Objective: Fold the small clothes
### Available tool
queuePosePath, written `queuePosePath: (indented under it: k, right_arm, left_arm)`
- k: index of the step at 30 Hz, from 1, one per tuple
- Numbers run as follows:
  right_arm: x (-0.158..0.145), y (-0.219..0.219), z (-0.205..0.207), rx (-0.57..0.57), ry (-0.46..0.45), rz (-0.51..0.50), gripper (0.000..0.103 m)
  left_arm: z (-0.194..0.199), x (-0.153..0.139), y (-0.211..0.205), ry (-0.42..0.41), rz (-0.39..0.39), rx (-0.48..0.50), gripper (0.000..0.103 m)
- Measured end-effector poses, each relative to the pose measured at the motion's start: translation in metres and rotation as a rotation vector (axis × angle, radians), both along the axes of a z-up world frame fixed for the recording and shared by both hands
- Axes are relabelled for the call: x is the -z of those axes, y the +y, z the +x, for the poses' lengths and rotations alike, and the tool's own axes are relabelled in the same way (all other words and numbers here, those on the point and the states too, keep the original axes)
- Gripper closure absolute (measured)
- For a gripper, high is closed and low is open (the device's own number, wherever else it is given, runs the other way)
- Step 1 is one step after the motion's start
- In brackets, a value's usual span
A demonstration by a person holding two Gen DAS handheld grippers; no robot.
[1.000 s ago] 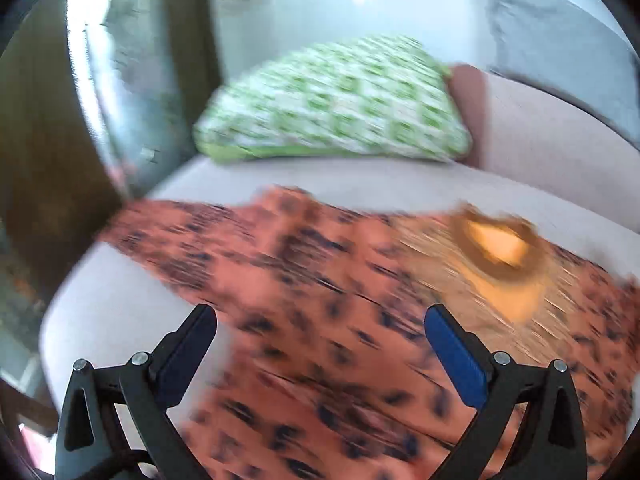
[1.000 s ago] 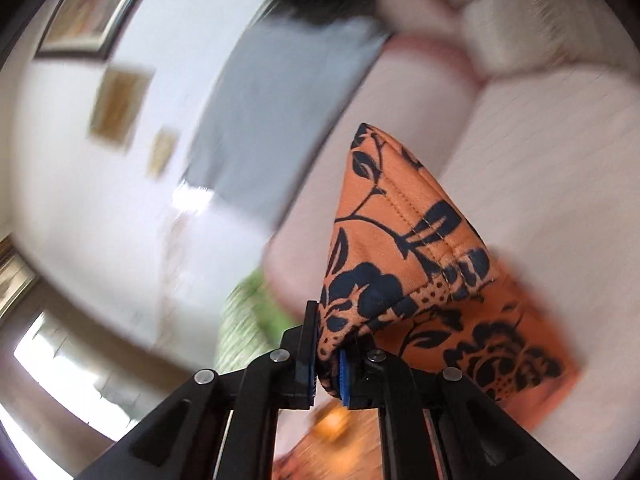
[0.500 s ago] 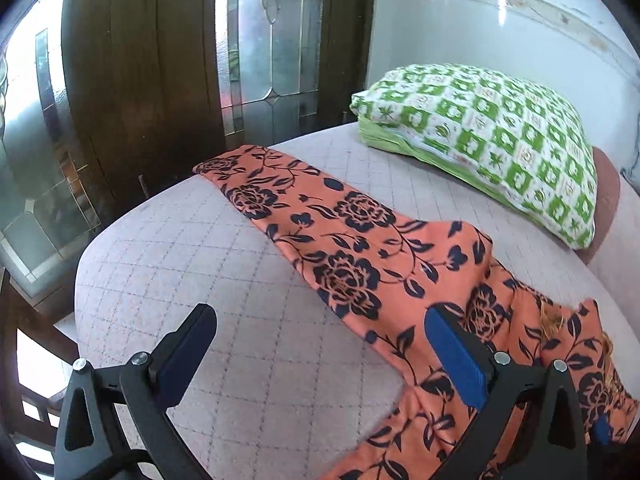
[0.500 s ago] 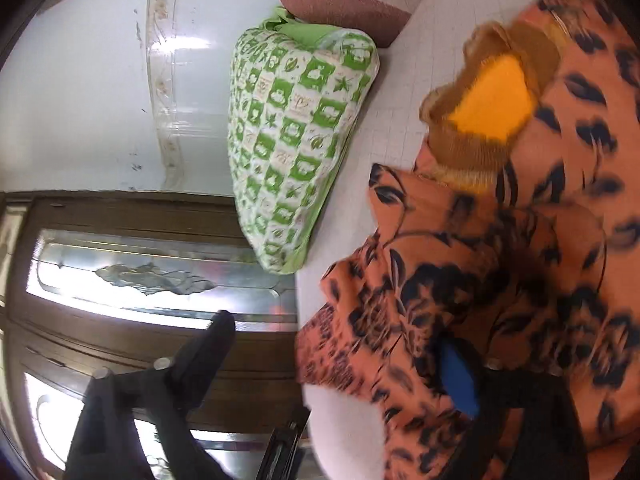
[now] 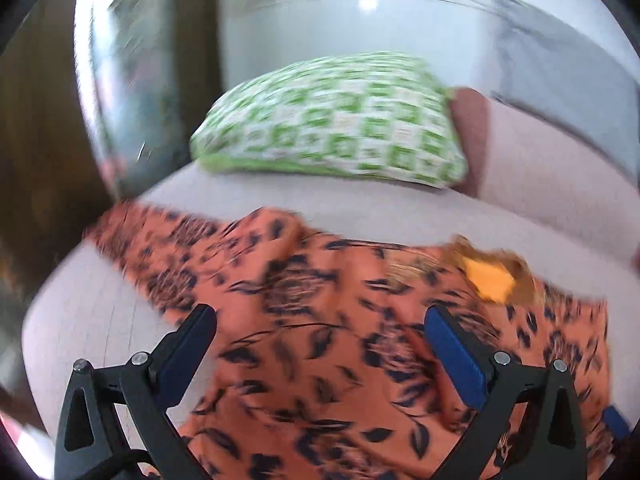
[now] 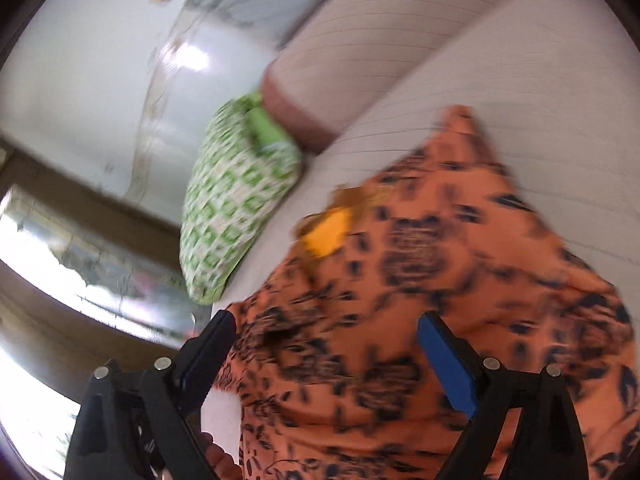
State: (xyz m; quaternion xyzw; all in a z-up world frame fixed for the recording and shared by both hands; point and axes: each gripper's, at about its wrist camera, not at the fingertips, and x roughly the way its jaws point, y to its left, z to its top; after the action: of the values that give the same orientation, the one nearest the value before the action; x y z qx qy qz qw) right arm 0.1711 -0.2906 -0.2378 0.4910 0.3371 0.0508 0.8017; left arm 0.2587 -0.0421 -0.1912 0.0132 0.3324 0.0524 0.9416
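Garment (image 5: 320, 320) lies spread under both wide-open hand-held grippers, ungripped.

The garment (image 5: 320, 320) is orange with dark navy flowers and a yellow neck lining; the pillow (image 5: 332, 120) is green-and-white checked; the sofa (image 5: 540, 168) pale pinkish.

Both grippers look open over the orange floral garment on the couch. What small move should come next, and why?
Probably lower the right gripper onto a free edge of the orange floral garment and close. Both it and the left gripper are open and empty, and the cloth lies rumpled, not yet a neat fold.
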Motion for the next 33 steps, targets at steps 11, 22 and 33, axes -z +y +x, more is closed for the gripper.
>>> queuePosePath:
  k: [11,22,33]
  right_arm:
    - [0.048,-0.041,0.029,0.070,0.020,0.205,0.010]
    - [0.058,-0.033,0.038,-0.048,0.112,0.106,0.011]
    - [0.052,-0.016,0.042,-0.085,0.104,-0.029,0.010]
  left_arm:
    - [0.031,0.049,-0.054,0.134,0.346,-0.056,0.000]
    - [0.042,0.038,0.071,0.234,0.177,-0.435,0.000]
    - [0.023,0.029,0.229,0.201,-0.109,-0.630,0.000]
